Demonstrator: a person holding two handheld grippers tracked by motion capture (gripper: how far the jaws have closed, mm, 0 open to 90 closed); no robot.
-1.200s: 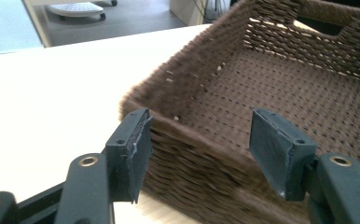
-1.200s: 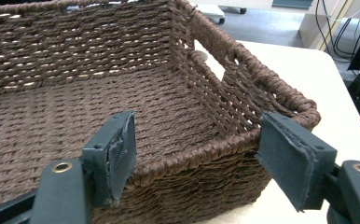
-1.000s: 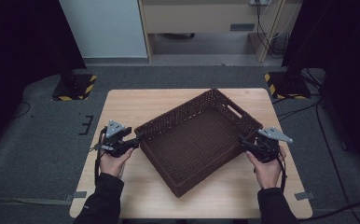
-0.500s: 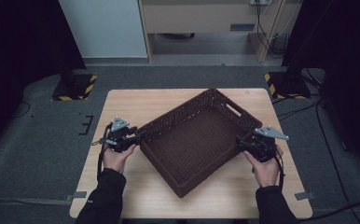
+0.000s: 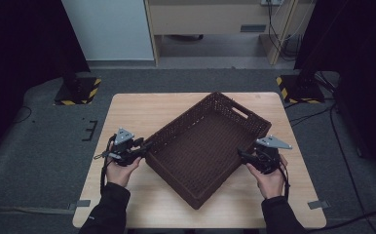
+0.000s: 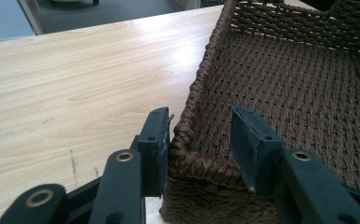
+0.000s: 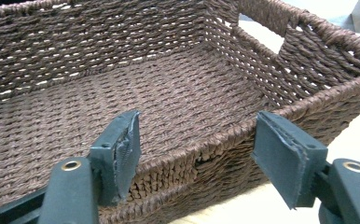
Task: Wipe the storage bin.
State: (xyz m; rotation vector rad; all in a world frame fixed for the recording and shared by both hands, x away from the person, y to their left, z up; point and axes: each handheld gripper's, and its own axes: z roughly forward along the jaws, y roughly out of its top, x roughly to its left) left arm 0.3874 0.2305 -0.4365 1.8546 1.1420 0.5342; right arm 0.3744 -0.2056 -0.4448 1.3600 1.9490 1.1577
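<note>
A dark brown woven basket (image 5: 203, 146) lies empty and slantwise on the wooden table (image 5: 142, 109). My left gripper (image 5: 147, 146) is at its left corner. In the left gripper view the gripper (image 6: 201, 123) straddles the basket (image 6: 280, 79) rim: the outer pad (image 6: 155, 140) touches the weave, the inner pad stands off it. These jaws have just been closing. My right gripper (image 5: 240, 156) is at the right long side. Its jaws (image 7: 197, 135) stand wide either side of the basket (image 7: 122, 79) wall after closing slightly, without pressing it.
The basket has a cut-out handle (image 5: 239, 111) in its far end wall. Bare table lies left of the basket and along the front edge. Yellow-and-black striped stand feet (image 5: 79, 92) (image 5: 300, 87) sit on the floor beyond the table's far corners.
Both hands have edged a little inward toward the basket, the right one more. The basket lies where it was.
</note>
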